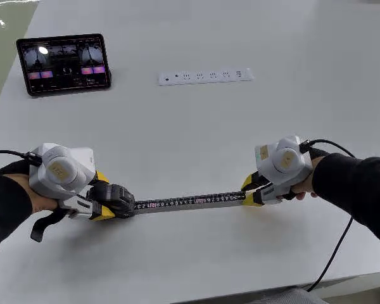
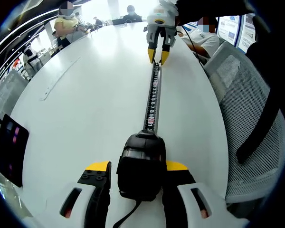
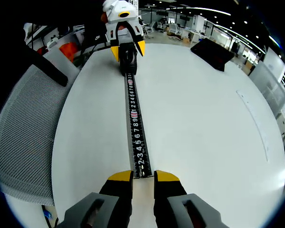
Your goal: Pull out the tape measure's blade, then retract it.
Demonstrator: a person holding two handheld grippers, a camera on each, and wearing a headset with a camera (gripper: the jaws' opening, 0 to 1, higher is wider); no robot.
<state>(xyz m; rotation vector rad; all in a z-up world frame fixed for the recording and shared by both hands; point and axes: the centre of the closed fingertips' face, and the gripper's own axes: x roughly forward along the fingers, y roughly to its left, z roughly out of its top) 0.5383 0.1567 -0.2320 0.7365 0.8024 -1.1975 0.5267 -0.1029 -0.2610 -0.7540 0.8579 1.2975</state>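
Head view: left claw [image 1: 101, 206] clamps the black plastic tape measure case [image 1: 116, 197], anchoring it on the white surface [image 1: 196, 139]. Left gripper view: its dark numbered blade [image 2: 152, 95] lies drawn out. Right gripper view: right claw [image 3: 143, 175] pinches the tip, likely resisting the spring

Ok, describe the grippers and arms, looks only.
The left gripper and right gripper match: rounded pale grey housings, grey slotted jaws with yellow tips and black inner faces. A black cable runs from each. Both sleeves are black.

Overhead; claw views opposed along blade [image 1: 190, 202]
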